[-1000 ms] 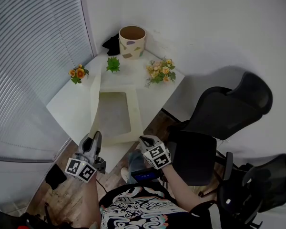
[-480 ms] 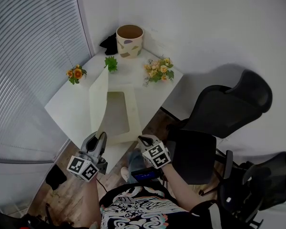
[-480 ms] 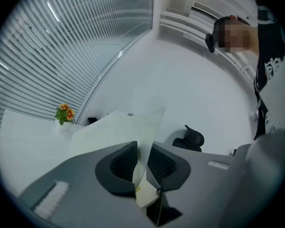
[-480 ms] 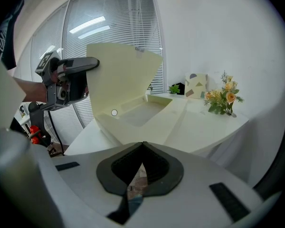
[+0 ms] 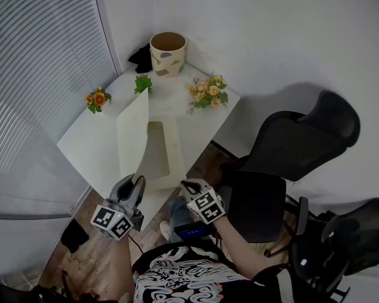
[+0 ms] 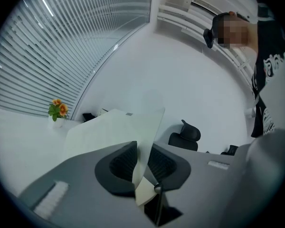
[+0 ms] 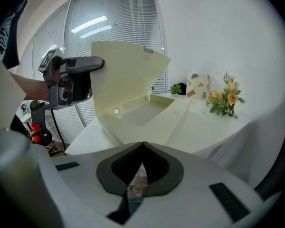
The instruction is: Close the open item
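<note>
A cream box (image 5: 170,163) sits on the white table (image 5: 88,141) with its hinged lid (image 5: 132,131) standing up on the left side, tilted over the tray. My left gripper (image 5: 136,183) is at the lid's near edge. In the left gripper view the thin lid edge (image 6: 141,151) runs between the two pads with a little room on each side; the jaws have just been opening. The right gripper view shows the lid (image 7: 128,75), the tray (image 7: 147,113) and the left gripper (image 7: 92,63) at the lid's edge. My right gripper (image 5: 186,185) hovers before the box, shut and empty (image 7: 142,145).
At the table's back stand a speckled pot (image 5: 167,52), a small green plant (image 5: 141,83), orange flowers (image 5: 93,98) and a bouquet (image 5: 207,92). Window blinds (image 5: 38,74) run along the left. A black office chair (image 5: 297,144) stands to the right.
The lid has swung up from leaning out to the left to standing over the tray. My left gripper has shifted right with it. The right gripper has stayed put.
</note>
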A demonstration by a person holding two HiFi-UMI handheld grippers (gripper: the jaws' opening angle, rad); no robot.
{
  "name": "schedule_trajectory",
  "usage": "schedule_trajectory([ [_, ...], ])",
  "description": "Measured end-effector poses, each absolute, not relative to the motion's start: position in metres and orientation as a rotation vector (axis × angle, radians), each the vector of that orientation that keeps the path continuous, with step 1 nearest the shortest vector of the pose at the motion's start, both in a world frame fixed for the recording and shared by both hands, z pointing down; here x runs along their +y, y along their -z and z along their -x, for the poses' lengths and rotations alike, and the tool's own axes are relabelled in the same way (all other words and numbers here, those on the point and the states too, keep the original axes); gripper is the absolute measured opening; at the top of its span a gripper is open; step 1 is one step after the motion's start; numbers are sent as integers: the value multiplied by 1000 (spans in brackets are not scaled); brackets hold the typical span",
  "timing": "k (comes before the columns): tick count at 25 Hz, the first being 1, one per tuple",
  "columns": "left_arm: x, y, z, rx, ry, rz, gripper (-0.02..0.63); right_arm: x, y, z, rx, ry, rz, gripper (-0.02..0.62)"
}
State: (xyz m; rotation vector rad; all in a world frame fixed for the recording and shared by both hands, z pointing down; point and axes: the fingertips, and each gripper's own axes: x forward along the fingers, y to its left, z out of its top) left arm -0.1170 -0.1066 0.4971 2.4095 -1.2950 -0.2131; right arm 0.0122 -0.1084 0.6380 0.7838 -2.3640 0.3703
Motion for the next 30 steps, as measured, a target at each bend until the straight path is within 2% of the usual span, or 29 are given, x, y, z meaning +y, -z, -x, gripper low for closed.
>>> schedule_trajectory([
  [30,-116,-536,65,-995,-36,-2432,78,-107,-638,-11,-2389,-407,-744,3],
])
